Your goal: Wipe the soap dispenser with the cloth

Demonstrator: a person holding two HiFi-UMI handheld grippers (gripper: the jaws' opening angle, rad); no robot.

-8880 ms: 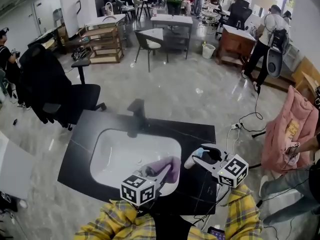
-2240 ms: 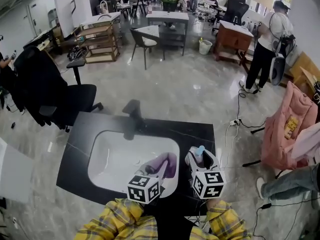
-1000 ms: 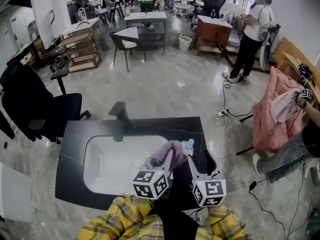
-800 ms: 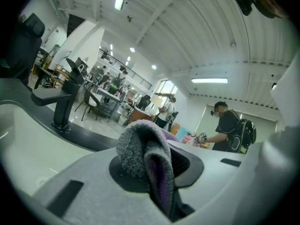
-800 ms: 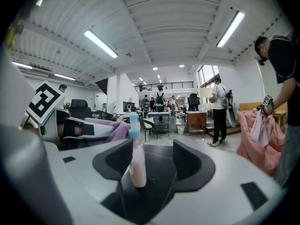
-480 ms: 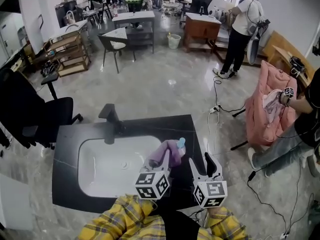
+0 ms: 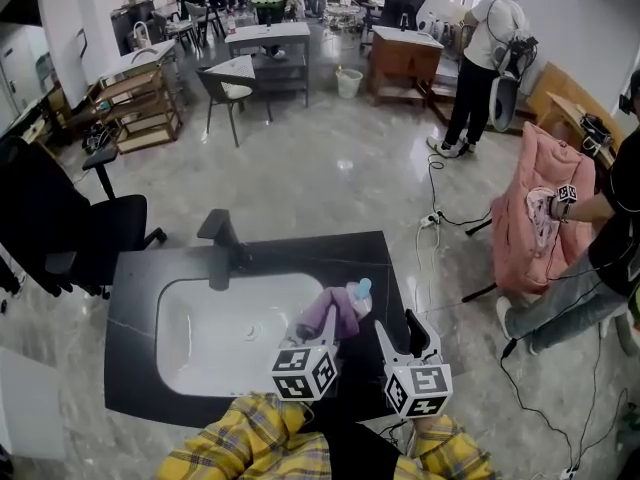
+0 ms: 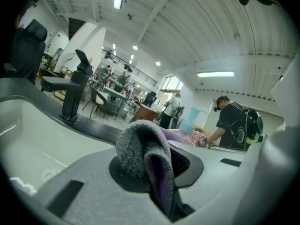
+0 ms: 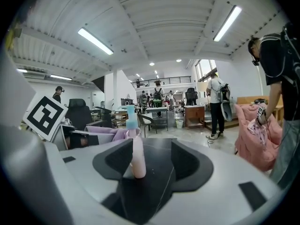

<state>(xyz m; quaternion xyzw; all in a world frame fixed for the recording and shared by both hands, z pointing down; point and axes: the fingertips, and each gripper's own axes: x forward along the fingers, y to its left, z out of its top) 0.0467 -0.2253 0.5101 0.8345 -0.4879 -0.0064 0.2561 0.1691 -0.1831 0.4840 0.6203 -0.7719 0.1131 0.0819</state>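
The left gripper [image 7: 322, 326] clamps the cloth [image 7: 338, 310] beside the soap dispenser [image 7: 361, 290]; right gripper [image 7: 396, 324] jaws apart, short of it.

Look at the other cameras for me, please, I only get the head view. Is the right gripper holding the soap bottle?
Observer: No. In the right gripper view the right gripper is open. The soap dispenser stands upright on the counter ahead of its fingers, and they do not touch it.
Operator: Is the cloth really pinched, or just lying on the left one?
Observer: Pinched. The left gripper view shows the left gripper shut on the cloth, with a fuzzy grey and purple fold bulging out in front.
Operator: What does the bottle look like up close?
Observer: It has a slim, pale pink body with a light blue pump on top.
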